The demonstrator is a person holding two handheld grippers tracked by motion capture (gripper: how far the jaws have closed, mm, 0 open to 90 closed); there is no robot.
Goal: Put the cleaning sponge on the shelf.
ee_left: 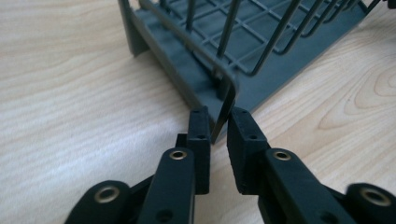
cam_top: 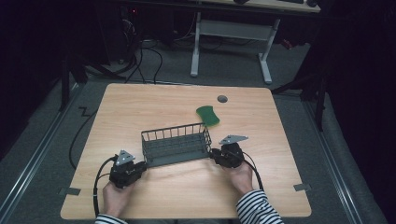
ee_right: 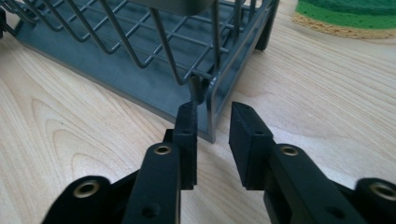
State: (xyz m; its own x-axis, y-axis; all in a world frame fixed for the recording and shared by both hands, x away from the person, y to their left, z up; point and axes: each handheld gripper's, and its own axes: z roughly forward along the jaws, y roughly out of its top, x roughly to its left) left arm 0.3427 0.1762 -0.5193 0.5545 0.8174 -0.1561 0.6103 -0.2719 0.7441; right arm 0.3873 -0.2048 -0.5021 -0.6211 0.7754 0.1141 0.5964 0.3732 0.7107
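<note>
Left fingers (ee_left: pixel 201 135) parted a little, straddling the near-left corner bar of the grey wire basket (cam_top: pixel 176 145), pads not pressing. Right fingers (ee_right: pixel 252 140) likewise parted around the near-right corner post, nothing gripped. Basket sitting mid-worktop (cam_top: pixel 140 107), between left gripper (cam_top: pixel 141 169) and right gripper (cam_top: pixel 214 155); green sponge (cam_top: pixel 208 115) just behind. Risk: thin bars slipping out on closing, basket tipping or skidding into sponge. No readable writing or brand.
</note>
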